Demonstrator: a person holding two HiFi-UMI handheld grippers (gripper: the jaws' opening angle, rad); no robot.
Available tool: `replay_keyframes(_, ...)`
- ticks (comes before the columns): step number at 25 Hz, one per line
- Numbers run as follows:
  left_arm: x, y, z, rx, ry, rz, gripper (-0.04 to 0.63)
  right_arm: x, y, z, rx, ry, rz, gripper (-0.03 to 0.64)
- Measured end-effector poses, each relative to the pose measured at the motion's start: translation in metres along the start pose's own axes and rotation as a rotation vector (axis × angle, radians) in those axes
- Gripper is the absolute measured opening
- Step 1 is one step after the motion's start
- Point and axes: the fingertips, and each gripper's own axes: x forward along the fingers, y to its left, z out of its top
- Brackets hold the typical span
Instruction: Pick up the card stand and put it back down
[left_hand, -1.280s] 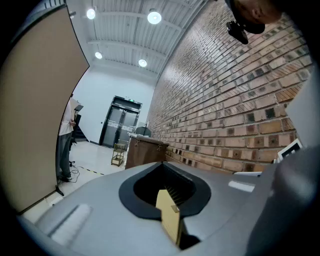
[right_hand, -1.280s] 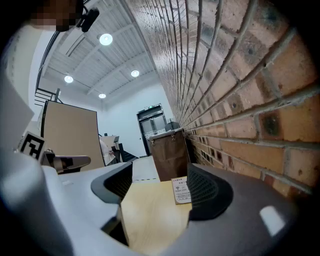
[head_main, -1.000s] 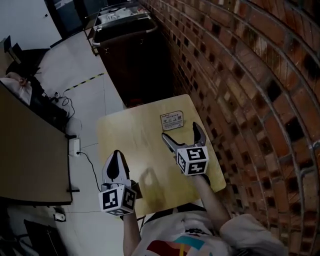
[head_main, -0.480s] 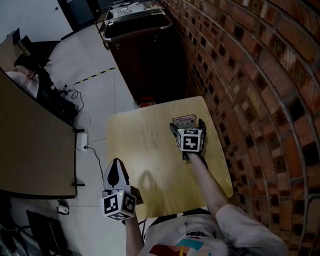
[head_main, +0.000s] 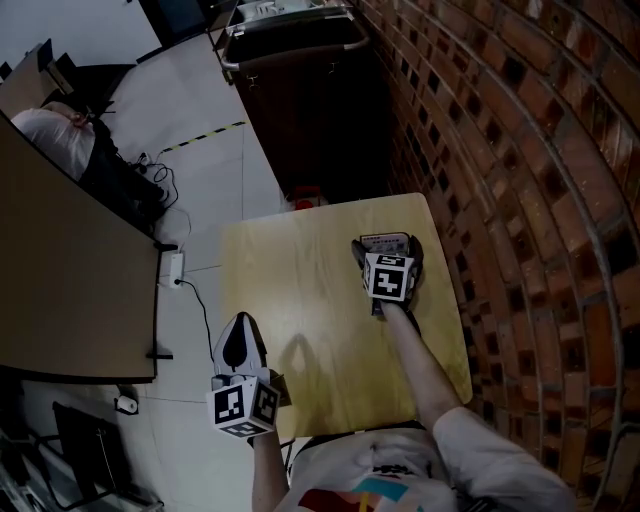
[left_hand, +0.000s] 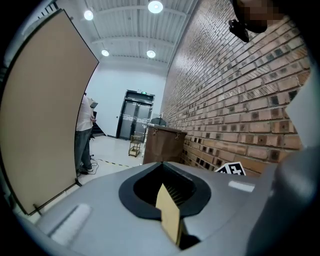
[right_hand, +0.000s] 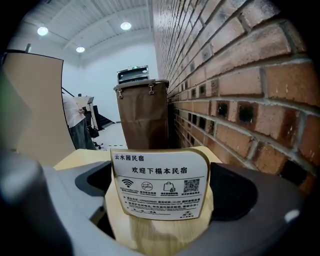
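Note:
The card stand (head_main: 385, 241), a small white printed sign on a pale wooden base, stands upright near the far right of the light wooden table (head_main: 300, 300). My right gripper (head_main: 385, 249) straddles it, one jaw on each side. In the right gripper view the card stand (right_hand: 160, 185) fills the gap between the wide-spread jaws of the right gripper (right_hand: 162, 192), which have just been opening; the pads do not press on it. My left gripper (head_main: 240, 328) hovers at the table's near left edge, jaws together and holding nothing. The left gripper (left_hand: 167, 187) shows only a sliver of table edge past its tips.
A brick wall (head_main: 520, 200) runs close along the table's right side. A tall brown bin (head_main: 300, 80) stands beyond the table. A tan partition (head_main: 60, 270) stands at the left, with a power strip and cables (head_main: 175, 270) on the floor. A person (left_hand: 82, 135) stands beside the partition.
My right gripper has moved forward and down until its jaws flank the card stand, which earlier stood ahead of its tips. The left gripper has sunk slightly by the table's near edge.

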Motion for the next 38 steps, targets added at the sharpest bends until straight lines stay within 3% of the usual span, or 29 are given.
replay_keyframes(16, 0.004, 0.004, -0.003, 0.003, 0.014, 0.012, 0.005, 0.001, -0.001, 0.007, 0.0, -0.07, -0.005, 0.575)
replay_keyframes(22, 0.0, 0.002, 0.003, 0.004, -0.007, 0.004, 0.005, -0.023, -0.001, 0.032, -0.057, -0.164, -0.009, 0.574)
replay_keyframes(32, -0.012, -0.02, 0.031, 0.05, -0.072, -0.027, 0.005, -0.166, 0.009, 0.097, -0.037, -0.419, 0.082, 0.573)
replay_keyframes(38, -0.015, -0.052, 0.054, 0.106, -0.148, -0.1, 0.005, -0.253, 0.023, 0.118, -0.033, -0.52, 0.156, 0.555)
